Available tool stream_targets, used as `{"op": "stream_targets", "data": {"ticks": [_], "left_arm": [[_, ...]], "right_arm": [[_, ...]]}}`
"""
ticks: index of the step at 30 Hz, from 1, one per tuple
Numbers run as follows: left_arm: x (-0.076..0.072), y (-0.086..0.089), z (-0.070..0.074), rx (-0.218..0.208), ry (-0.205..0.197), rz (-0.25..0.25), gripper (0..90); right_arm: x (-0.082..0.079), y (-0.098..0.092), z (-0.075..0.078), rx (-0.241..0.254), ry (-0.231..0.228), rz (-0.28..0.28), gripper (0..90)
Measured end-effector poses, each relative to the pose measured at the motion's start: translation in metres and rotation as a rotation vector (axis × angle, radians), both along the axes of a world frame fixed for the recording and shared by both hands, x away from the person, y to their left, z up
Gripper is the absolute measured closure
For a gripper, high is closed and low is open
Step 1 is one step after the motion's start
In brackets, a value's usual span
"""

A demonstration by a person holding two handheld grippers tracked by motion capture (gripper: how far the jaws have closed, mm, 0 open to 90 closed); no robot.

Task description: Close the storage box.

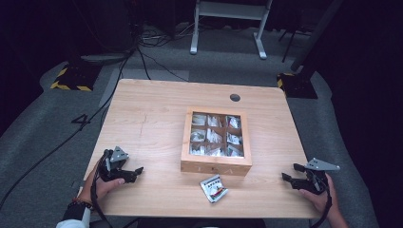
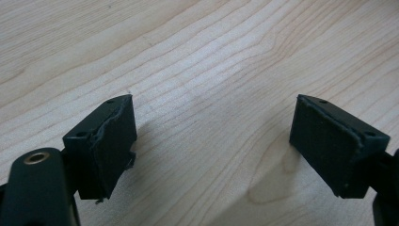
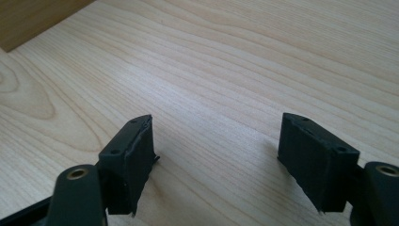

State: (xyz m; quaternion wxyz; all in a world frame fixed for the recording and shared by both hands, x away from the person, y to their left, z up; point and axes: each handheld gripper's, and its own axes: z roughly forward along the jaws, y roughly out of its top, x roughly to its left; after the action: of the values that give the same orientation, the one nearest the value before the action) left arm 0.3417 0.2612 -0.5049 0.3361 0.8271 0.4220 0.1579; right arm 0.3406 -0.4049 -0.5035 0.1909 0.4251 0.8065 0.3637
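1. While both hands rest low at the near corners of the table, nothing is held: the left gripper has its jaws standing wide apart over bare wood, and the right gripper is likewise wide, with nothing between its pads.
2. Work item: a small packet lying flat and alone on the table, just in front of the wooden box and well apart from both grippers, roughly midway between them.
3. Step in hand, as I judge it: a rest or start pose, with no approach to the packet begun.
4. Next move likely calls for one gripper to travel inward to the packet, drop its jaws to the table surface and pinch an edge, since the packet lies flat with little to grip.
5. Packet: thin, roughly square, pale glossy wrapper with a red and dark print; looks crinkly and pliable.
6. Box: light wood, square, its top divided three by three into compartments, each holding silvery, crumpled-looking packets. Whether a clear lid covers them I cannot tell.
7. Table: pale wood-grain top, smooth, with a round cable hole near the far edge.
8. Gripper pads: black, matte, block-shaped, with slightly frayed edges.
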Motion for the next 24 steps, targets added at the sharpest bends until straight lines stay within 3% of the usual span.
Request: {"op": "stream_targets", "data": {"ticks": [24], "left_arm": [[-0.0011,-0.0005,-0.0002,0.0,-0.002,0.013,15.4]], "right_arm": [[0.0022,0.003,-0.0002,-0.009,0.005,-0.005,22.6]]}}
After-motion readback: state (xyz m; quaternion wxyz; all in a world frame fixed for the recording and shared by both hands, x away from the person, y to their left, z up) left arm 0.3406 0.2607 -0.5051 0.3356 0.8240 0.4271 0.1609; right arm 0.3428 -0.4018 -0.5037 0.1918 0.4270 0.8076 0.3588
